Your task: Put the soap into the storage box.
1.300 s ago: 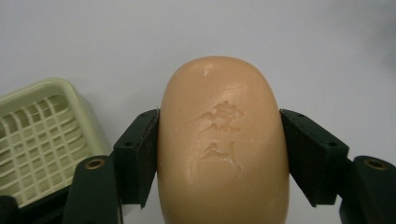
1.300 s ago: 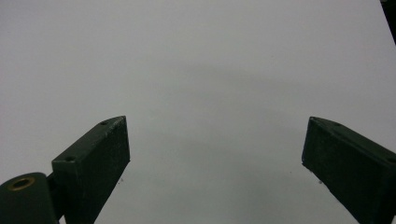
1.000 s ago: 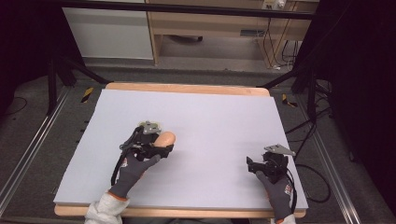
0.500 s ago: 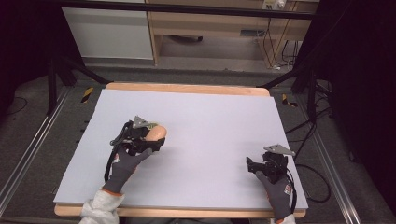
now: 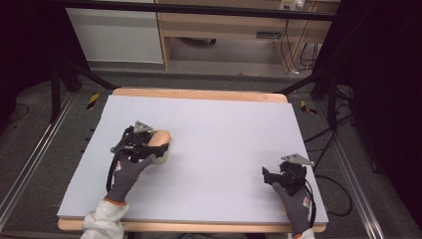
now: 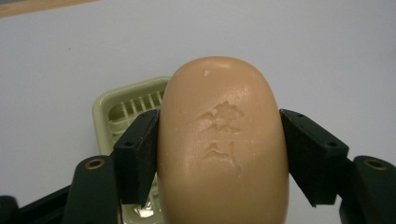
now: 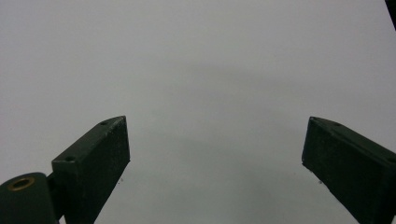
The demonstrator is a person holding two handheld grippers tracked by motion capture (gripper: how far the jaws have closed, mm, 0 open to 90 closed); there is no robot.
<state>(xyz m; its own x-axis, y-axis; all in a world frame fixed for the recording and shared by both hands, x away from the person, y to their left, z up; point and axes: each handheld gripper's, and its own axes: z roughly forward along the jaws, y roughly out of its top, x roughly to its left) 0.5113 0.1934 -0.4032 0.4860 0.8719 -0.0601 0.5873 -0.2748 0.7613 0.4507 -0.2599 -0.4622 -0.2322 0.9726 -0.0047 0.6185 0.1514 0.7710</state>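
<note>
Pale mat (image 5: 224, 149); left gripper (image 6: 219, 144) clamped on soap (image 6: 222, 140), right gripper (image 7: 215, 168) wide apart.

Wood-edged table (image 5: 199, 93) under a pale lavender sheet (image 5: 224, 129), a green slatted soap dish (image 6: 122, 108) on it

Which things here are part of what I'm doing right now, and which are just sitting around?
In the job:
- soap bar, clamped in the left gripper
- pale green soap dish, right under the soap bar

Not in play:
- right gripper, open over bare table, holding nothing
- wooden shelving and cables on the floor beyond the table
</note>
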